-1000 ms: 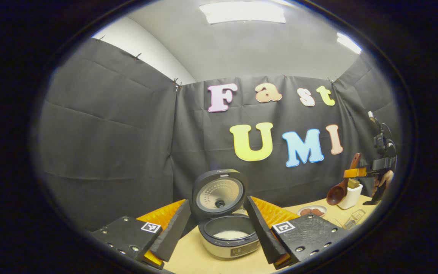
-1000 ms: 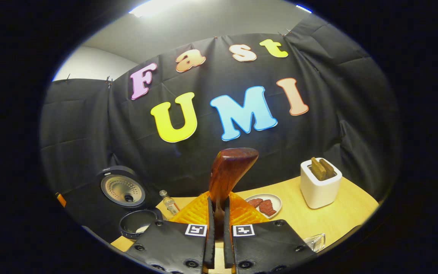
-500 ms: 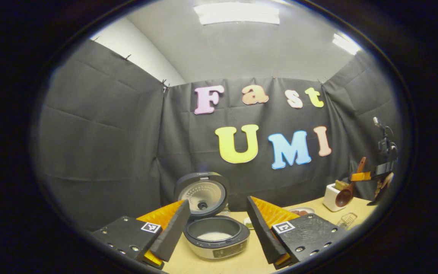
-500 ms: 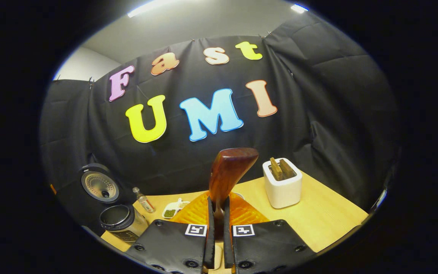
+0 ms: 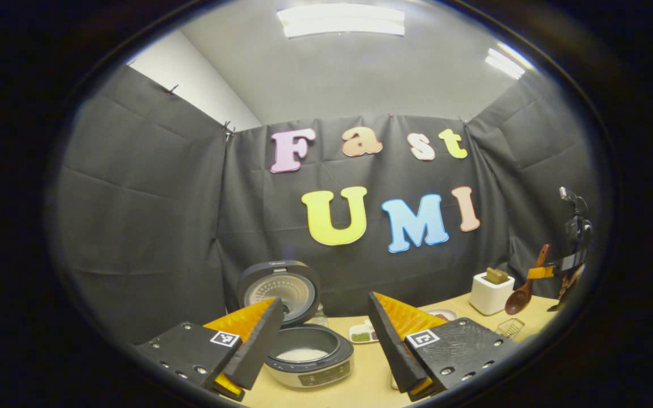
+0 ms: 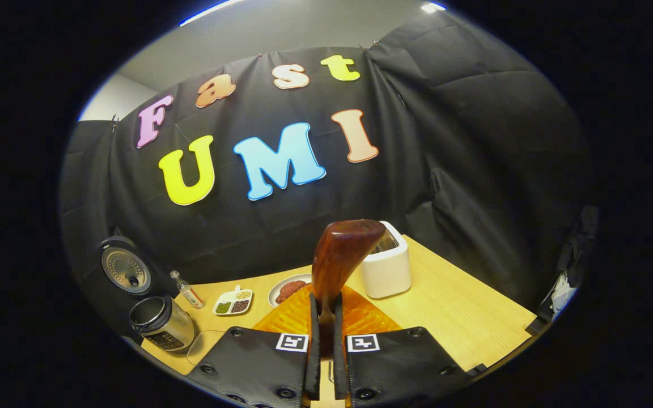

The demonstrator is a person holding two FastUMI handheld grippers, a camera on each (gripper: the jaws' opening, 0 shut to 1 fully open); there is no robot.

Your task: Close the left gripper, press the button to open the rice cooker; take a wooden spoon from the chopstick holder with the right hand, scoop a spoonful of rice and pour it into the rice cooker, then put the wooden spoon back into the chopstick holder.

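Observation:
The rice cooker (image 5: 306, 357) stands on the table with its lid (image 5: 278, 289) raised and white rice in the pot. My left gripper (image 5: 324, 306) is open, above and short of the cooker, holding nothing. At the far right the wooden spoon (image 5: 522, 290) hangs bowl-down beside the white chopstick holder (image 5: 491, 293), held by the right gripper (image 5: 553, 266). In the right gripper view my right gripper (image 6: 325, 303) is shut on the spoon's handle (image 6: 340, 258), which stands up in front of the chopstick holder (image 6: 389, 272). The cooker (image 6: 162, 324) is far left there.
On the wooden table (image 6: 462, 317) sit a small bottle (image 6: 189, 292), a divided dish of grains (image 6: 234, 301) and a plate of red pieces (image 6: 288, 290). A clear glass container (image 5: 509, 327) lies near the front right. Black cloth walls close in behind.
The right gripper has carried the spoon rightward, away from the cooker, to the near side of the chopstick holder. The left gripper has drifted right and stayed open.

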